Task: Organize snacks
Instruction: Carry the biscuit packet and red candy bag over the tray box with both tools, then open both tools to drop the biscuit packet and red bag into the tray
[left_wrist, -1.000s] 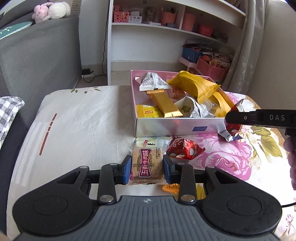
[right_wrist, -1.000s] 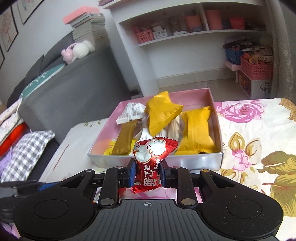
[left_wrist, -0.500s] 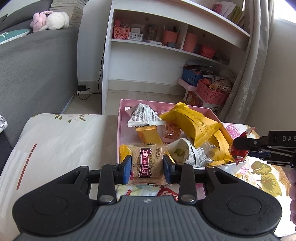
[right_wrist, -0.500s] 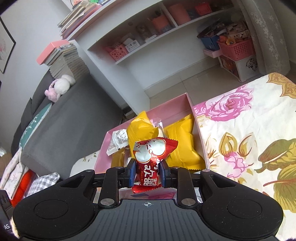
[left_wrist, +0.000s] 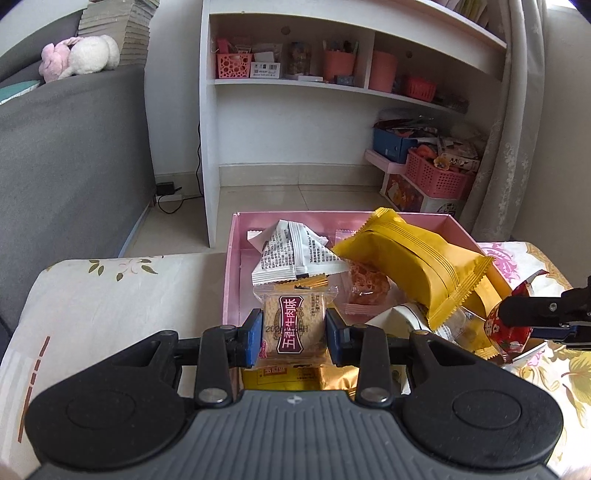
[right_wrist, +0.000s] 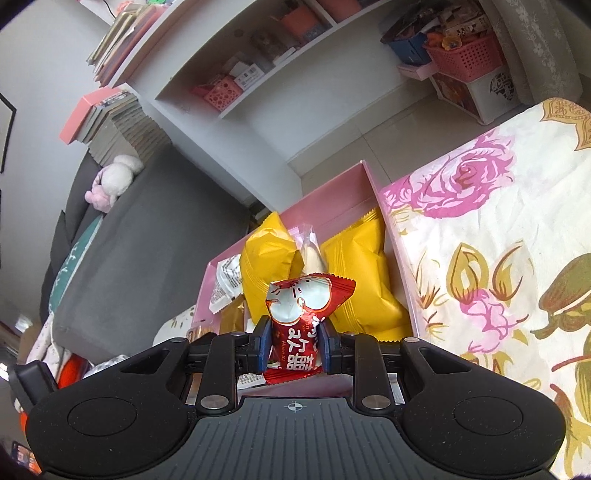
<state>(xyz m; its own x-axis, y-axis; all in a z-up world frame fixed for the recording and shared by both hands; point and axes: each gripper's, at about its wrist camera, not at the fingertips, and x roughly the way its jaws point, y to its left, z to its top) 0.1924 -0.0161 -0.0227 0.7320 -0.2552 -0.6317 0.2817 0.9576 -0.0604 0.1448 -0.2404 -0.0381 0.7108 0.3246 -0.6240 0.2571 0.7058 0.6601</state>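
At lower centre of the left wrist view, the left gripper grasps a clear-wrapped biscuit packet between its blue pads, holding it upright over the near end of the pink box. The right gripper, at lower centre of its own view, is clenched on a red candy wrapper above the same box, just in front of two yellow pouches. Both snacks look light, and the biscuit is likely brittle (a hard squeeze could crack it), so the flat sides of the packet, where the pads now sit, seem the safest hold. The red wrapper appears glossy and crinkly, probably slippery; gripping its filled middle, not the loose frilled end, should keep it from sliding. The box at centre frame already holds a white printed packet and other snacks on the flowered cloth.
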